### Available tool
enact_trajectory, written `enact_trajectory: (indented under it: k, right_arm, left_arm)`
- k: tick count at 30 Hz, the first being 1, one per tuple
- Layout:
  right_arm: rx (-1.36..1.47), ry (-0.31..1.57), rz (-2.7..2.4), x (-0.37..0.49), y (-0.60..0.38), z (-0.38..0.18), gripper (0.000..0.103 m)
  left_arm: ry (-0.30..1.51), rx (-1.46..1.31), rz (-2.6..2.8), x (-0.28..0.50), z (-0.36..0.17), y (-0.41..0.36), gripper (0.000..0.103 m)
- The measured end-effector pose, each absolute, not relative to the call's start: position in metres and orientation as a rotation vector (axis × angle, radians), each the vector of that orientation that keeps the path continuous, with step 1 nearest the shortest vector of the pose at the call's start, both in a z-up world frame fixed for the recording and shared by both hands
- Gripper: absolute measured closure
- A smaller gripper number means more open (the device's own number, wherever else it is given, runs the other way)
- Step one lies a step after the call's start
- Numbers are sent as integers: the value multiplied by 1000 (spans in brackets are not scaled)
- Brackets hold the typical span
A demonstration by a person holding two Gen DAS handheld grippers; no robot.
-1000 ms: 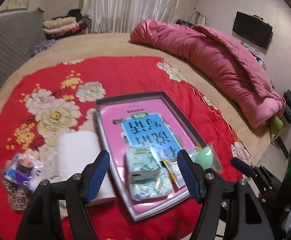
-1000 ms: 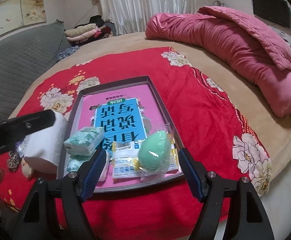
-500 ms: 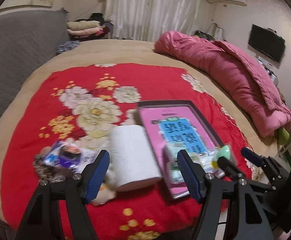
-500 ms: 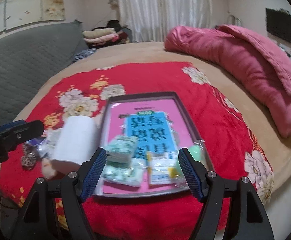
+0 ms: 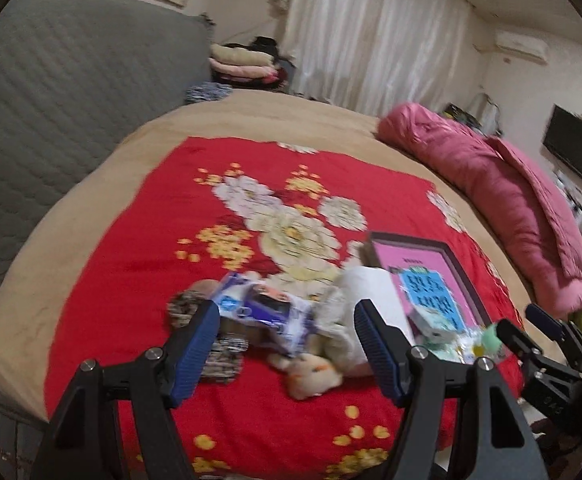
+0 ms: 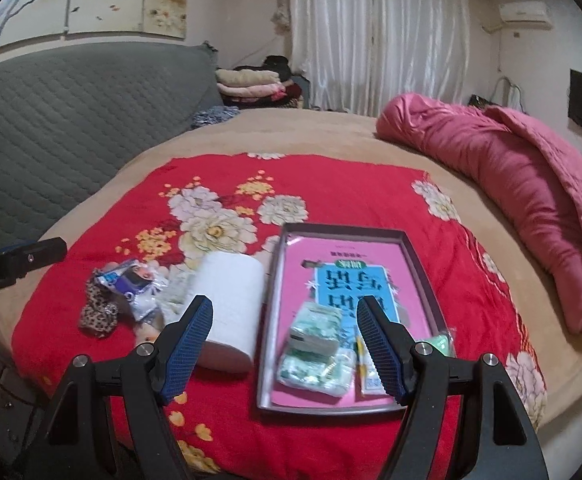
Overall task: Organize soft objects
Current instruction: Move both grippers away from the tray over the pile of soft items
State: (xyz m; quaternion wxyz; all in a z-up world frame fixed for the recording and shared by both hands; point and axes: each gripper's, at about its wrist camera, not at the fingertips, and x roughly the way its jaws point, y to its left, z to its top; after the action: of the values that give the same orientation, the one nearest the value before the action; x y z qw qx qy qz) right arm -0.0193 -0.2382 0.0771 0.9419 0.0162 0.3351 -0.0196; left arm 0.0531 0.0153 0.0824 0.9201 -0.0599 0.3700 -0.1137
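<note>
A grey-rimmed tray (image 6: 423, 256) with a pink and blue book cover lies on the red floral blanket (image 6: 219, 188); it holds green tissue packs (image 6: 315, 340), a small packet and a green sponge (image 6: 441, 340). Left of the tray lie a white paper roll (image 6: 233, 300), a blue-white packet (image 6: 131, 284), a leopard scrunchie (image 6: 99, 312) and a small plush toy (image 5: 311, 372). My left gripper (image 5: 287, 344) is open and empty above the packet (image 5: 263, 312) and plush. My right gripper (image 6: 283, 344) is open and empty above the roll and tray edge.
A pink quilt (image 6: 511, 184) lies along the right side of the tan bed. A grey quilted headboard (image 6: 71, 112) stands at the left. Folded clothes (image 6: 251, 84) sit at the back by white curtains. The bed's front edge is near both grippers.
Both grippers have swung left and pulled back. The left view now centres on the packet and plush instead of the tray; the right view now takes in the roll.
</note>
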Motion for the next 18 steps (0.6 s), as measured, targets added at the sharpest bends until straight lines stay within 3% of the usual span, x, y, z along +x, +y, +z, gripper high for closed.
enact_trajectory:
  k: [8, 18]
  right_arm:
    - [0, 650, 38, -14, -206, 92, 27]
    - [-74, 635, 189, 5, -148, 97, 27]
  left_arm:
    - [792, -186, -131, 58, 71, 72, 33]
    - [853, -177, -101, 64, 38, 83, 33]
